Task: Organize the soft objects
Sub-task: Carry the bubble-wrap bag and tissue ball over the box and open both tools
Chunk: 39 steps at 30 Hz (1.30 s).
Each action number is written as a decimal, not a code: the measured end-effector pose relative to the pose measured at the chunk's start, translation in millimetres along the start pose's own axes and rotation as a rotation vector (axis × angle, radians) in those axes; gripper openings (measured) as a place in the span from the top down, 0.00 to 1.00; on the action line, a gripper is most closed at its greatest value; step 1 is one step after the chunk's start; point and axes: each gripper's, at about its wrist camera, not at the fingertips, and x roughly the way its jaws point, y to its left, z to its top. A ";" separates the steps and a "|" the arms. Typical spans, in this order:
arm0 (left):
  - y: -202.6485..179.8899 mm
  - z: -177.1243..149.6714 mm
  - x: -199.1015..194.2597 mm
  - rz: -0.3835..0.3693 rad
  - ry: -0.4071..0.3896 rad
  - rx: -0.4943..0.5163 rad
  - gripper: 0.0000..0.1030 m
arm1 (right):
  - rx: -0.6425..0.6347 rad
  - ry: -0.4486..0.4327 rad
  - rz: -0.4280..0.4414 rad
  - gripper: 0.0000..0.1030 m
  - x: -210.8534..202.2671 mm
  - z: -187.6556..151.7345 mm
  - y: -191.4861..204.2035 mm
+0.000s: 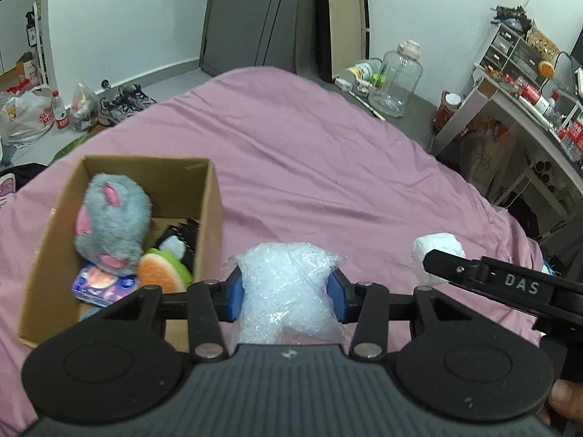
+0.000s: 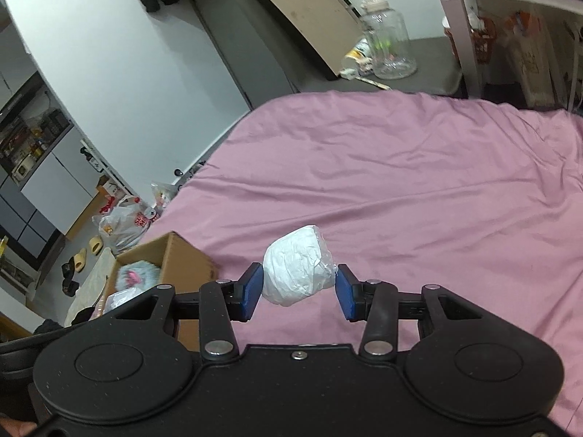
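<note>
With a grey plush toy (image 1: 113, 218) already lying in the brown cardboard box (image 1: 209, 200) at lower left, the left gripper (image 1: 288, 293) is clamping a clear bubble-wrap bundle (image 1: 288, 291) at bottom centre while the right gripper (image 2: 298, 291) is squeezing a crumpled white paper-like wad (image 2: 297, 266), both apparently awaiting boxing.

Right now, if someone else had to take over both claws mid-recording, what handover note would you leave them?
Left claw: shut on a clear bag of bubble wrap, held just right of the cardboard box.
Right claw: around a white wrapped bundle over the pink bedsheet; the left pad touches, a small gap shows at the right pad, so the grip is unconfirmed.
Done: the box already holds a grey plush toy, a burger-shaped toy and a small blue pack.
Left: put the bubble wrap in the box, then the white bundle.
</note>
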 end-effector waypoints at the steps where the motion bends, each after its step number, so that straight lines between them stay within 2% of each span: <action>1: 3.7 0.8 -3.7 -0.001 -0.006 -0.006 0.56 | -0.006 -0.003 0.000 0.59 -2.4 -0.1 4.3; 14: 56.0 1.7 -20.9 0.052 -0.021 -0.095 0.56 | -0.057 -0.007 -0.002 0.59 -7.8 -9.7 46.1; 20: 80.4 -1.8 -22.9 0.068 0.007 -0.135 0.56 | -0.088 0.001 -0.001 0.59 -3.6 -16.7 69.8; 28: 98.0 -8.2 -11.4 0.051 0.050 -0.184 0.56 | -0.124 0.005 -0.001 0.58 1.3 -20.7 98.5; 34: 100.3 -10.2 0.0 0.060 0.101 -0.176 0.53 | -0.141 0.006 0.001 0.58 7.5 -23.4 115.5; 39: 109.4 -8.1 -2.9 0.051 0.093 -0.220 0.46 | -0.151 0.017 0.004 0.58 13.6 -24.2 127.2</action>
